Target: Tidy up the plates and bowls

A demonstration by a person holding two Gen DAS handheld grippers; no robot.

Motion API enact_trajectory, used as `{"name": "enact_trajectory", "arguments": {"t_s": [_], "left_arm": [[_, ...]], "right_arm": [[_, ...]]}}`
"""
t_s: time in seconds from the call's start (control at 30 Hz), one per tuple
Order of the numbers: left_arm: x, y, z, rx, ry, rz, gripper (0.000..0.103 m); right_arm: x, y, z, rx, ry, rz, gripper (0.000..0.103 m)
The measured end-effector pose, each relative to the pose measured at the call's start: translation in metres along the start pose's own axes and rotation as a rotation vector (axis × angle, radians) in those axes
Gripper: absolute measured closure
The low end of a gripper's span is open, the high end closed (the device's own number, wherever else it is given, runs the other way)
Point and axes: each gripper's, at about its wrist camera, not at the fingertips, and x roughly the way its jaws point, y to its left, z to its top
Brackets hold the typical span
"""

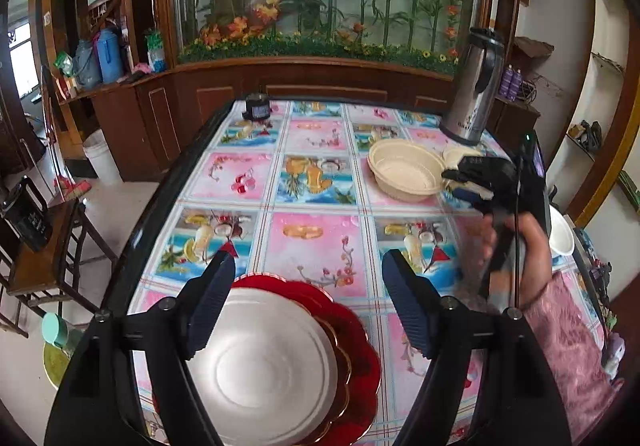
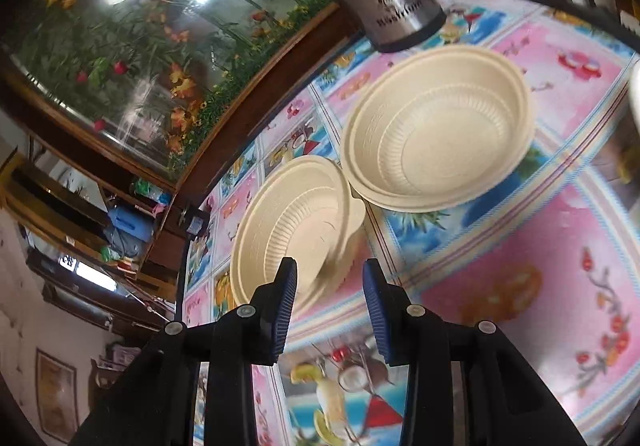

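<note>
Right hand-held gripper (image 2: 330,288), jaws parted and empty, aimed at the near beige bowl (image 2: 296,222) at 12 o'clock, for nesting. Left hand-held gripper (image 1: 308,286) wide open, empty, above white plate (image 1: 260,362) stacked on red plate (image 1: 356,350).

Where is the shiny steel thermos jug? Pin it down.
The shiny steel thermos jug stands at the table's far right corner in the left wrist view, just behind the cream ribbed bowl and before the wooden flower cabinet.

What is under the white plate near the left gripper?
The white plate sits on a red scalloped plate with a gold-trimmed rim showing between them. Whether that rim is a separate plate, and the tablecloth beneath, are covered.
</note>
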Motion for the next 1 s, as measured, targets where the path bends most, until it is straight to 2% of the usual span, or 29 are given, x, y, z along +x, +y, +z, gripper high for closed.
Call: {"name": "enact_trajectory", "arguments": {"t_s": [0.13, 0.33, 0.4, 0.5, 0.7, 0.8, 1.0], "left_arm": [[0.012, 0.007, -0.006, -0.031, 0.046, -0.022, 0.027], [0.014, 0.009, -0.008, -0.053, 0.068, -0.031, 0.027], [0.014, 0.009, -0.009, -0.058, 0.072, -0.033, 0.027], [0.015, 0.006, -0.008, -0.063, 0.087, -0.047, 0.027], [0.037, -0.018, -0.001, -0.079, 0.172, -0.079, 0.027], [0.055, -0.029, 0.005, -0.130, 0.239, -0.106, 0.027], [0.096, -0.056, 0.010, -0.234, 0.356, -0.128, 0.027]], "right_arm": [[0.018, 0.000, 0.008, 0.042, 0.010, -0.016, 0.067], [0.033, 0.008, 0.008, 0.040, 0.020, -0.085, 0.067], [0.034, 0.010, 0.007, 0.034, 0.022, -0.106, 0.079], [0.031, 0.010, 0.006, 0.028, 0.018, -0.132, 0.089], [0.016, 0.003, 0.004, 0.015, 0.022, -0.137, 0.093], [-0.001, -0.003, 0.001, -0.016, 0.031, -0.130, 0.093], [-0.047, -0.044, -0.009, -0.017, 0.082, -0.049, 0.094]]}}
